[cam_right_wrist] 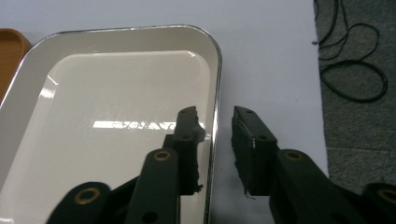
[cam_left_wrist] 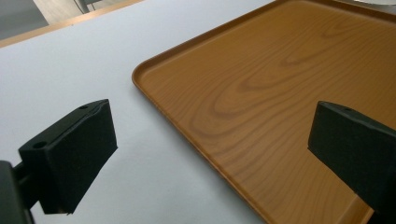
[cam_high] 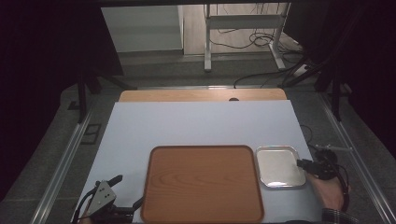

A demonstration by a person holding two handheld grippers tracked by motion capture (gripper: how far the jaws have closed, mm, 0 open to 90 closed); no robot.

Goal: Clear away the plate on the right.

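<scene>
A brown wooden tray (cam_high: pixel 203 184) lies empty at the table's near middle. Beside it on the right sits a small, empty metal tray (cam_high: pixel 279 166). My left gripper (cam_high: pixel 128 190) is at the wooden tray's left edge, near the front. In the left gripper view it (cam_left_wrist: pixel 210 121) is wide open, one jaw over the white table top and the other over the wooden tray (cam_left_wrist: pixel 280 84). My right gripper (cam_high: pixel 302 164) is at the metal tray's right rim. In the right gripper view it (cam_right_wrist: pixel 215 114) is narrowly open astride the rim of the metal tray (cam_right_wrist: pixel 116 84), one jaw inside, one outside.
The white table top (cam_high: pixel 196 123) stretches bare behind both trays, with a wooden strip (cam_high: pixel 201 94) along its far edge. Its right edge runs close to my right gripper. Cables (cam_right_wrist: pixel 355 70) lie on the grey floor beyond. A hand (cam_high: pixel 329 193) holds the right gripper.
</scene>
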